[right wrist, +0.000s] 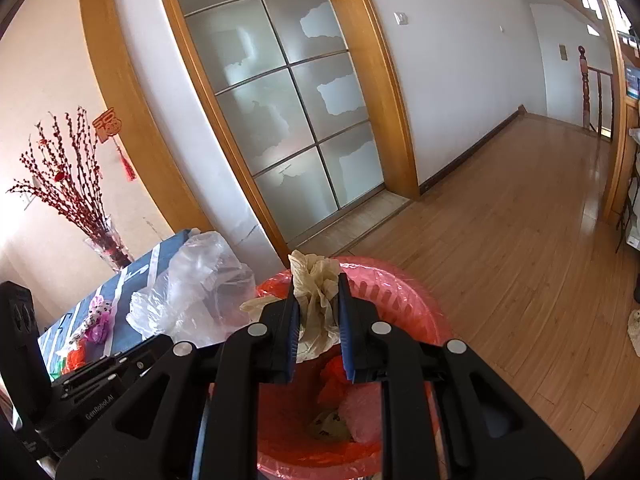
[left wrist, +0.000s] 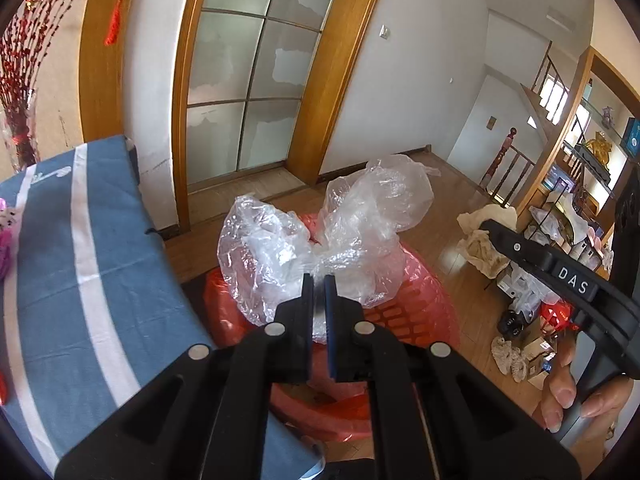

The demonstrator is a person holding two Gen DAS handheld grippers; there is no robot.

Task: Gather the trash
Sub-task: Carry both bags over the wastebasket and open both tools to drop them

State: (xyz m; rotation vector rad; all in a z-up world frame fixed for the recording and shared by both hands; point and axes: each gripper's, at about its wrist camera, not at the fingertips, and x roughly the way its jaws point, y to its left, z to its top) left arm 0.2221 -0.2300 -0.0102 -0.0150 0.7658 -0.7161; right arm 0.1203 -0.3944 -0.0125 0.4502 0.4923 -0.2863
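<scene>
My left gripper is shut on a crumpled clear plastic bag, which hangs over the red trash bin lined with a red bag. My right gripper is shut on a wad of beige crumpled paper, held above the same red bin. Inside the bin lie red and pink scraps and a pale piece of trash. The clear bag and the left gripper's black body show at the left of the right wrist view. The right gripper's body and the beige paper show at the right of the left wrist view.
A table with a blue and white striped cloth stands left of the bin, with pink and red wrappers on it. A vase of red branches stands behind it. A frosted glass door and wood floor lie beyond. Cluttered shelves are at right.
</scene>
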